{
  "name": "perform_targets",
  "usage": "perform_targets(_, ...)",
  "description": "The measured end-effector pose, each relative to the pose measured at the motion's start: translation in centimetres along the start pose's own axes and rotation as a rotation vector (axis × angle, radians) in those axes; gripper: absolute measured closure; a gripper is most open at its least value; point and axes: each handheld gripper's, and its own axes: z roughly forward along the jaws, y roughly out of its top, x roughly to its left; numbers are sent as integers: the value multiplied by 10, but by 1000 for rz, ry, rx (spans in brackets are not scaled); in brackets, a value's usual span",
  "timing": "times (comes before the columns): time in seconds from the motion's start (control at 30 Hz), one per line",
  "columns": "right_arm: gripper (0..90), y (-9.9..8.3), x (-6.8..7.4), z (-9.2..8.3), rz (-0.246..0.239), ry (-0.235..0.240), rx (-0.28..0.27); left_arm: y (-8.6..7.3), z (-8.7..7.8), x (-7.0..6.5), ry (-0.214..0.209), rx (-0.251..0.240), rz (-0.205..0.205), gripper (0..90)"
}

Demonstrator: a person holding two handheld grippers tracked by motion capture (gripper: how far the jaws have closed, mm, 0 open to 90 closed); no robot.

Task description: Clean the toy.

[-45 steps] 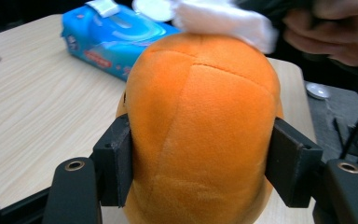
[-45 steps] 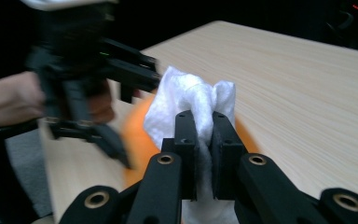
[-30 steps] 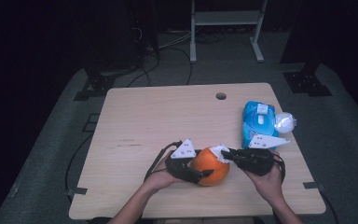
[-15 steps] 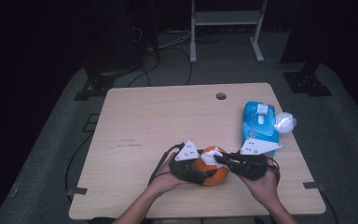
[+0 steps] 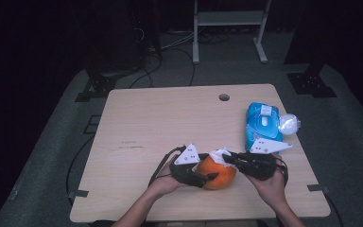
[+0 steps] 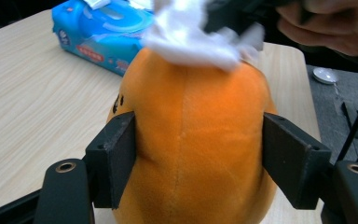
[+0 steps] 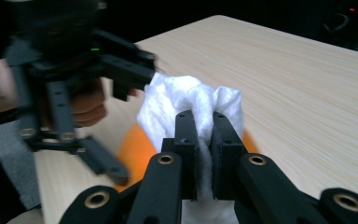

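Observation:
An orange plush toy (image 5: 217, 174) lies near the table's front edge. My left gripper (image 5: 207, 171) has it between its jaws, which have just been closing. In the left gripper view both pads press the sides of the toy (image 6: 196, 140). A crumpled white wipe (image 5: 220, 155) rests on top of the toy, and my right gripper (image 5: 229, 158) comes in from the right, shut on it. In the right gripper view the wipe (image 7: 186, 98) bulges out past the closed jaws of that gripper (image 7: 204, 121), with a strip of the orange toy (image 7: 135, 149) below it.
A blue pack of wipes (image 5: 262, 125) lies at the right side of the wooden table (image 5: 160, 123), with a white round object (image 5: 288, 124) against its right edge. A cable hole (image 5: 224, 97) sits near the far edge. Dark floor and stands surround the table.
The left jaws have narrowed onto the orange toy. Both hands and the toy have stayed almost in place near the front edge.

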Motion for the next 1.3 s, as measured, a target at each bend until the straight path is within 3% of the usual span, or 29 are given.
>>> perform_targets(0.13,823,3,9,4,-35,29,11,-1,0,1,-9,1,-5,235)
perform_targets(0.23,824,2,5,5,-16,45,14,-3,1,7,-26,14,-36,122)
perform_targets(0.3,824,2,4,5,-8,48,15,-5,3,8,-47,12,-67,126)
perform_targets(0.4,823,4,11,5,-33,46,21,-5,6,1,-61,18,-27,225)
perform_targets(0.47,823,5,16,7,-43,62,20,-2,8,-6,-67,33,25,244)
perform_targets(0.57,824,7,17,7,-55,35,22,-3,9,-13,-73,34,64,251)
perform_targets(0.83,824,1,-5,-5,-11,-40,25,-3,8,-9,-75,29,45,230)
perform_targets(0.9,824,-2,-9,-7,7,-28,27,-5,9,-6,-84,23,27,231)
perform_targets(0.97,824,-1,-5,-6,1,-16,33,-5,10,-7,-87,27,34,237)
perform_targets(1.0,823,0,-2,-5,-5,-5,35,-5,10,-8,-89,30,40,242)
perform_targets(1.1,823,3,5,0,-23,13,42,-3,12,-17,-107,53,121,249)
perform_targets(1.2,823,2,5,5,-16,21,50,-4,14,-24,-121,59,173,249)
perform_targets(1.3,823,0,0,5,-5,19,53,-3,13,-23,-112,55,165,253)
